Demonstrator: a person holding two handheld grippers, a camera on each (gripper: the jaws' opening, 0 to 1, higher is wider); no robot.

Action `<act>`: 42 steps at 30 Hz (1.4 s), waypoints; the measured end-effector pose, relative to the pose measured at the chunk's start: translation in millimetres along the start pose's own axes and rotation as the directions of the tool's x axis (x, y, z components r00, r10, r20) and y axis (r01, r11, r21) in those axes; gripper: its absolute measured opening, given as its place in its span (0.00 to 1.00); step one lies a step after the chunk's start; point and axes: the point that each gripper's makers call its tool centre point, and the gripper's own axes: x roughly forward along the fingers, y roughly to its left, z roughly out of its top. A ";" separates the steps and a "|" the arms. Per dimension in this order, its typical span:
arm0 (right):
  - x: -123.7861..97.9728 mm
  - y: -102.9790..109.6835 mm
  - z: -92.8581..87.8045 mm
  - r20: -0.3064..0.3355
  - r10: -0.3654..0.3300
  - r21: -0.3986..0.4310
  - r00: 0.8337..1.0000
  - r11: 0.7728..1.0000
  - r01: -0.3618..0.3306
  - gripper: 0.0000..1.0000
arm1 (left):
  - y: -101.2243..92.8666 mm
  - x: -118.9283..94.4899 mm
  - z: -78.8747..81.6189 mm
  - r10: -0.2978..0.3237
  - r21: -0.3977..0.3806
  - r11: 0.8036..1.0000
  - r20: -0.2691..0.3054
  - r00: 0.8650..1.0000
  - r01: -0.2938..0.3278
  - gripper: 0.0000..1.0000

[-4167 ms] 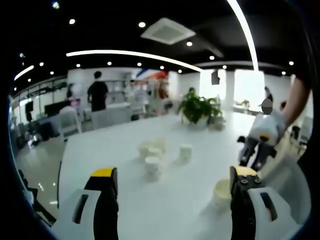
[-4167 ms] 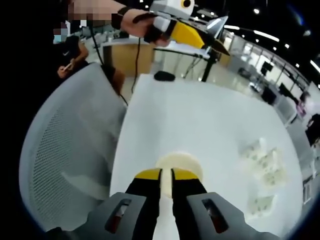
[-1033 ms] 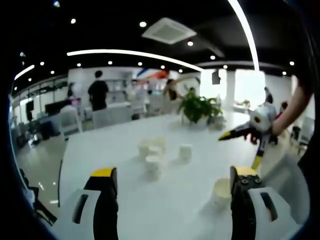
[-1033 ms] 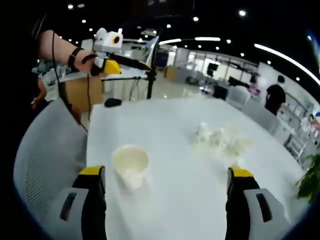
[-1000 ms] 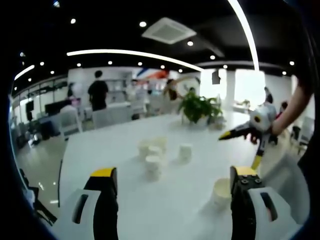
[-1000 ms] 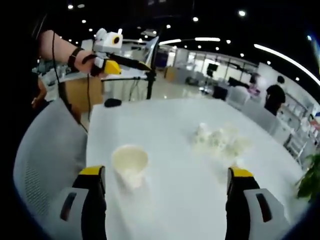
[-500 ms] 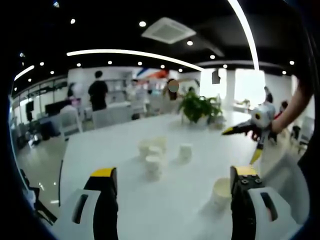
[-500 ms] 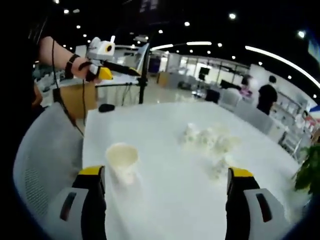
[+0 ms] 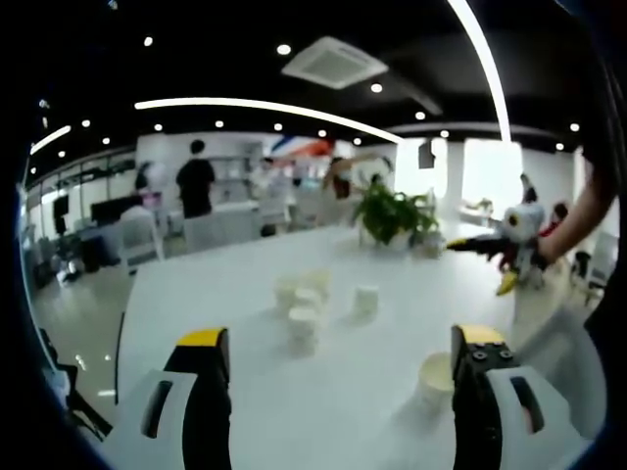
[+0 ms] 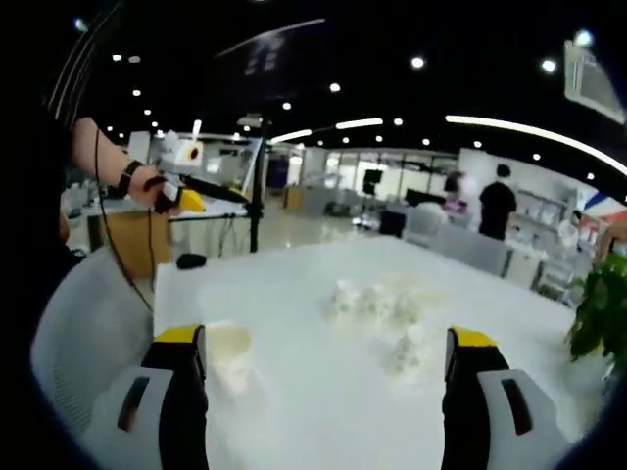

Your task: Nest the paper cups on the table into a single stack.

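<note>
Paper cups (image 9: 304,304) cluster on the white table (image 9: 235,294), well ahead of the left gripper (image 9: 338,387), whose yellow-tipped jaws stand wide apart and empty; a lone cup (image 9: 434,377) sits just inside its right finger (image 9: 478,348); the right gripper (image 10: 318,387) is likewise spread wide, that cup (image 10: 228,354) just beside its left finger (image 10: 179,348), the blurred cluster (image 10: 377,305), perhaps five cups, lying ahead between the fingers.

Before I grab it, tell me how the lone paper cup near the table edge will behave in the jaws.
The lone paper cup looks thin-walled and empty, so it is probably light and would crumple under a hard squeeze. It stands upright on the smooth white table, so a sideways nudge would likely slide or tip it. Knocked over, its round, tapered body would probably roll in a curve.
</note>
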 end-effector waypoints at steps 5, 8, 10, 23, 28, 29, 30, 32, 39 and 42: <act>-9.1 -7.8 -1.0 -0.001 -0.071 0.008 0.997 0.997 0.071 1.00 | 0.5 0.4 -0.4 0.001 0.002 1.000 0.001 1.000 -0.001 0.93; -10.3 -7.8 -11.1 -0.028 -0.096 0.018 0.995 0.995 0.096 1.00 | 1.2 -0.1 -1.3 0.004 -0.001 1.000 0.000 1.000 -0.004 0.93; -10.2 -9.8 -42.8 -0.145 -0.104 -0.001 0.984 0.994 0.105 1.00 | 1.4 -0.1 -1.5 0.003 -0.003 1.000 -0.001 1.000 -0.003 0.93; -3.3 -4.9 -52.6 -0.172 -0.076 0.019 0.982 0.997 0.080 1.00 | 0.5 -0.2 0.2 0.003 -0.001 1.000 0.003 1.000 -0.003 0.93; -3.3 -5.3 -49.4 -0.170 -0.078 0.018 0.982 0.996 0.082 1.00 | -0.3 1.6 0.5 0.003 -0.004 1.000 0.004 1.000 -0.003 0.93; -3.3 -5.3 -48.7 -0.169 -0.077 0.026 0.983 0.996 0.083 1.00 | -0.5 2.3 0.9 0.003 -0.005 1.000 0.003 1.000 -0.003 0.93; -3.4 -5.6 -48.9 -0.169 -0.078 0.027 0.983 0.996 0.084 1.00 | 0.5 3.5 0.5 0.007 -0.002 1.000 0.002 1.000 -0.007 0.93; -3.7 -6.6 -48.5 -0.163 -0.081 0.019 0.983 0.996 0.085 1.00 | 1.6 5.5 -0.4 0.007 -0.010 1.000 0.000 1.000 -0.007 0.93; -3.9 -9.1 -47.1 -0.155 -0.085 0.020 0.984 0.996 0.089 1.00 | 3.3 14.0 -0.8 0.009 0.004 1.000 -0.004 1.000 -0.009 0.94; -3.2 -9.1 -45.1 -0.151 -0.083 0.022 0.985 0.996 0.088 1.00 | 4.7 18.8 -2.0 0.002 0.012 1.000 -0.016 1.000 -0.002 0.93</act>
